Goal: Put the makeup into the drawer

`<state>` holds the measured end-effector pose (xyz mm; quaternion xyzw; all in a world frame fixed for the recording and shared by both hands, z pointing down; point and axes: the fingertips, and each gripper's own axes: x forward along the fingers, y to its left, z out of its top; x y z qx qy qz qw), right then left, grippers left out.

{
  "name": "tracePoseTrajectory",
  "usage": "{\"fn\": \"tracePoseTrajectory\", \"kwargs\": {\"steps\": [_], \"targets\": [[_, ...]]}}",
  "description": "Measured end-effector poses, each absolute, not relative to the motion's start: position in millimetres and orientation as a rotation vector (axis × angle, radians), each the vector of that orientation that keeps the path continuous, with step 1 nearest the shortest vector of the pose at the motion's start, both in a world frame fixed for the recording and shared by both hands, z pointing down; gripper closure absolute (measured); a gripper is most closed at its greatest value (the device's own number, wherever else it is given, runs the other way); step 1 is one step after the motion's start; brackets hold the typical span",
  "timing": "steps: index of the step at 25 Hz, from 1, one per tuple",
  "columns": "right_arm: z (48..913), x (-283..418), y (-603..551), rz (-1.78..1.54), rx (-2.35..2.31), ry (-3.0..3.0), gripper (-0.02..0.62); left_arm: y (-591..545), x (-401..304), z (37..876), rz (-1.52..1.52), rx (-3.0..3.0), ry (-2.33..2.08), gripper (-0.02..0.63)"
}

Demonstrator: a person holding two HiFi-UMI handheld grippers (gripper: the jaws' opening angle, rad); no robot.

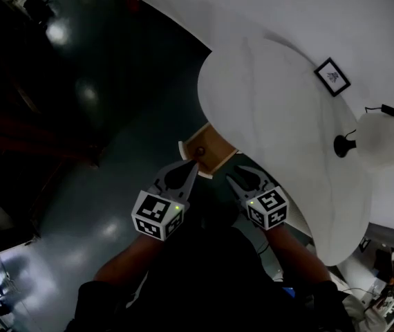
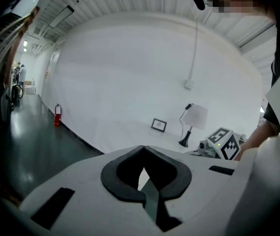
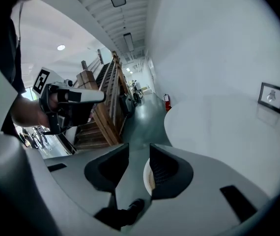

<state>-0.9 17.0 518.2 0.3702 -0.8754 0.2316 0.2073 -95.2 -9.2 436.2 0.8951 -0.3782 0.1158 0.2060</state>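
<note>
In the head view a wooden drawer (image 1: pixel 214 154) stands pulled out from under the edge of a white rounded table (image 1: pixel 273 102). A small dark round thing (image 1: pixel 200 151) lies in the drawer; I cannot tell what it is. My left gripper (image 1: pixel 193 166) hovers just in front of the drawer with its tips together and nothing between them; in its own view the left gripper (image 2: pixel 143 149) also shows closed tips. To its right my right gripper (image 1: pixel 247 176) is held apart from the drawer. In the right gripper view the right gripper (image 3: pixel 139 151) shows a gap between the pads, with nothing in it.
A black-footed lamp (image 1: pixel 345 144) and a small framed picture (image 1: pixel 332 77) stand on the table's far side. A red fire extinguisher (image 2: pixel 57 115) stands by the wall. Wooden stairs (image 3: pixel 105 97) rise at the left. The floor (image 1: pixel 114 102) is dark and glossy.
</note>
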Motion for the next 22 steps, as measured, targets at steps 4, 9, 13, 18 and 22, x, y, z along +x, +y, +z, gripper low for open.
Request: {"fn": "tracePoseTrajectory", "kwargs": {"steps": [4, 9, 13, 18, 22], "targets": [[468, 41, 23, 0.556, 1.128, -2.485, 0.486, -2, -74, 405, 0.258, 2.537, -1.078, 0.595], [424, 106, 48, 0.509, 1.254, -2.524, 0.509, 17, -33, 381, 0.269, 2.591, -1.084, 0.595], [400, 155, 72, 0.467, 1.346, -2.531, 0.523, 33, 9, 367, 0.26, 2.633, -1.067, 0.596], [382, 199, 99, 0.453, 1.438, -2.517, 0.534, 51, 63, 353, 0.266, 2.701, -0.988, 0.595], [369, 225, 117, 0.44, 1.504, -2.488, 0.541, 59, 97, 343, 0.281, 2.765, -0.886, 0.595]]}}
